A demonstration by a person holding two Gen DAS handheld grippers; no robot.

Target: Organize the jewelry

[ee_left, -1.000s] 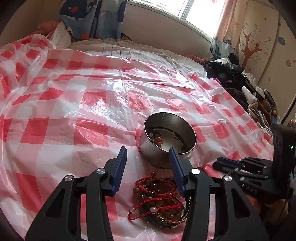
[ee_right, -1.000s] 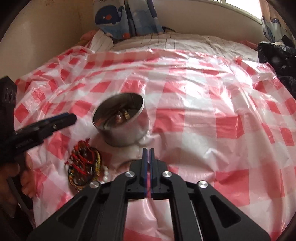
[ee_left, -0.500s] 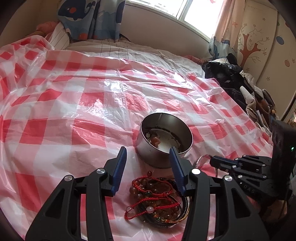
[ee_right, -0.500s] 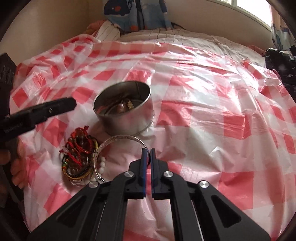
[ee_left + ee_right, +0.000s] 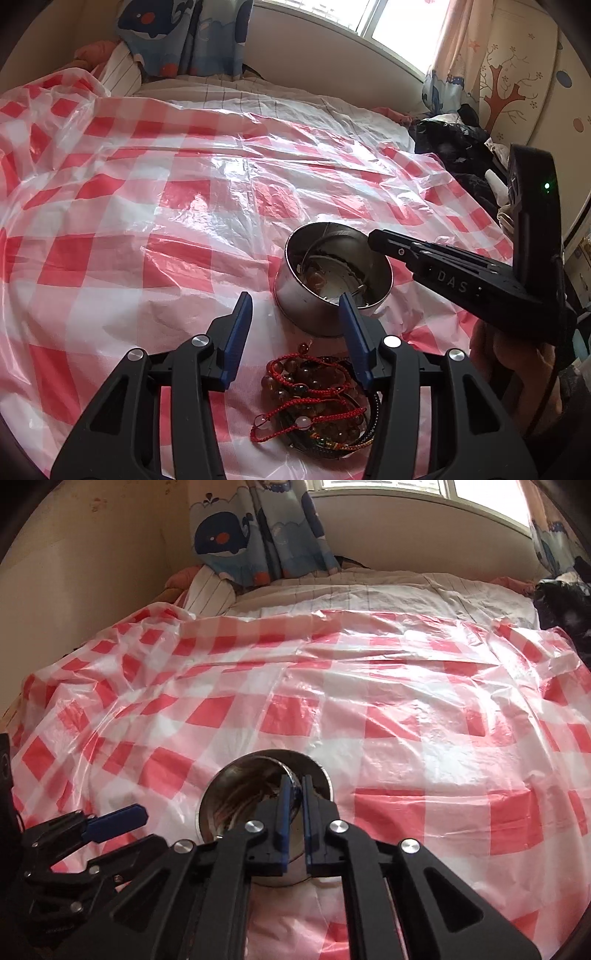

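Note:
A steel bowl (image 5: 314, 317) stands on the red-checked plastic sheet (image 5: 147, 206). It holds beads and a thin silver bangle (image 5: 308, 251) that leans on its inner wall. My right gripper (image 5: 295, 781) hovers over the bowl's (image 5: 221, 779) right rim; its jaws are opening, a narrow gap shows, and nothing is pinched. From the left wrist view the same right gripper (image 5: 373, 240) reaches in from the right. My left gripper (image 5: 295, 301) stands open above a pile of red-cord and bead bracelets (image 5: 314, 398), in front of the bowl.
Striped bedding (image 5: 332, 594) lies beyond the sheet, with a whale-print curtain (image 5: 229, 535) and a window behind it. A heap of dark clothes (image 5: 454, 147) sits at the right edge. A hand (image 5: 517, 358) holds the right tool.
My right gripper rose from the sheet with the silver bangle and swung over the bowl. The bangle now rests inside the bowl. The left gripper stayed put.

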